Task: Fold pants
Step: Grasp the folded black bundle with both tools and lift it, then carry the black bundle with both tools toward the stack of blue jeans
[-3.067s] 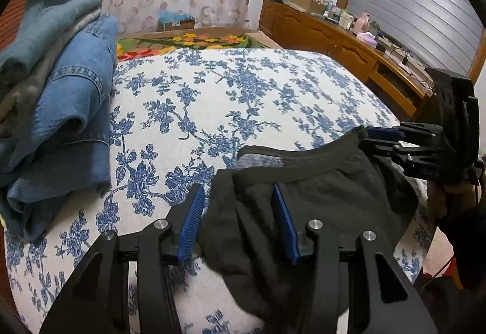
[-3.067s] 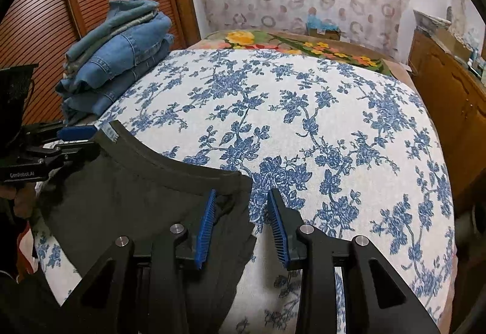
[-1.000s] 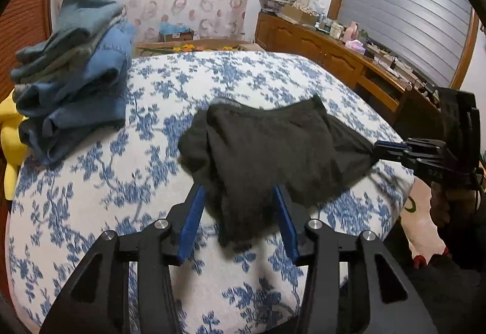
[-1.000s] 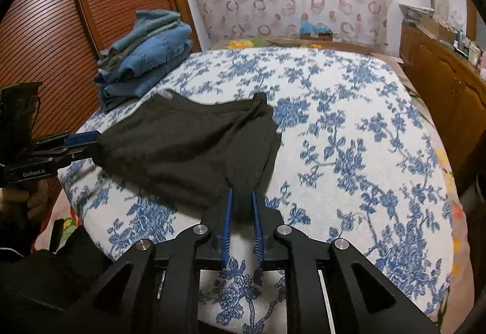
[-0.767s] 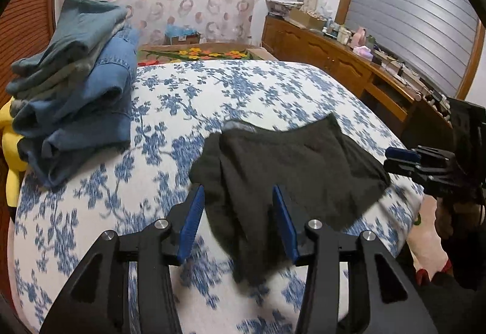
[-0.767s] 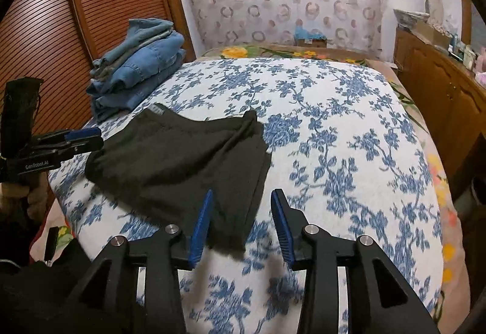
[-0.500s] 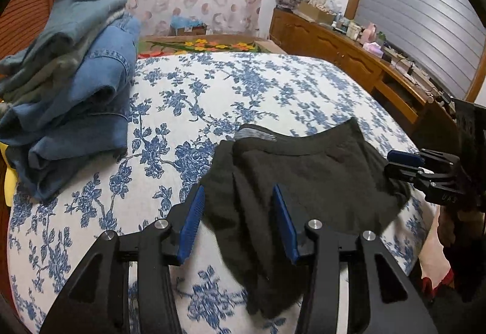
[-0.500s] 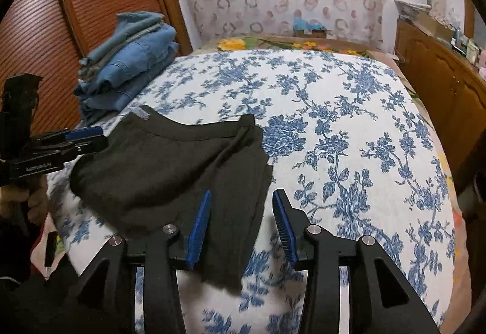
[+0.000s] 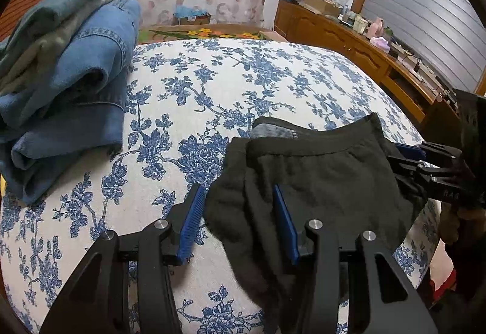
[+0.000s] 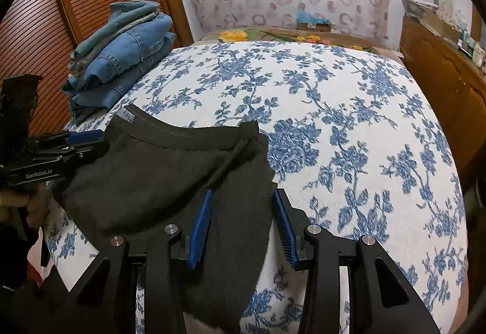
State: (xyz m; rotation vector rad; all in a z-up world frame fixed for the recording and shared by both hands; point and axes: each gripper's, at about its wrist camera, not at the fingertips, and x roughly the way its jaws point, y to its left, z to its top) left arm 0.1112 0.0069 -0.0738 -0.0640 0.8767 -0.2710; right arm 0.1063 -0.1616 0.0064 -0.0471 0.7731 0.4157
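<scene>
Black pants (image 9: 319, 179) on flowered bed (image 9: 212, 84), left gripper (image 9: 240, 218) and right gripper (image 10: 243, 223) both parted, cloth lying loose between; jeans pile (image 9: 60, 75) beside

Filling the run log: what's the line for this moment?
pants: dark, on floral bed | left gripper: open | right gripper: open

2 close wrist views, shared bed (image 9: 273, 75)

Folded jeans (image 9: 63, 66) stacked on the blue-flowered bedspread (image 9: 243, 75), wooden sideboard (image 9: 349, 39) beyond.
</scene>
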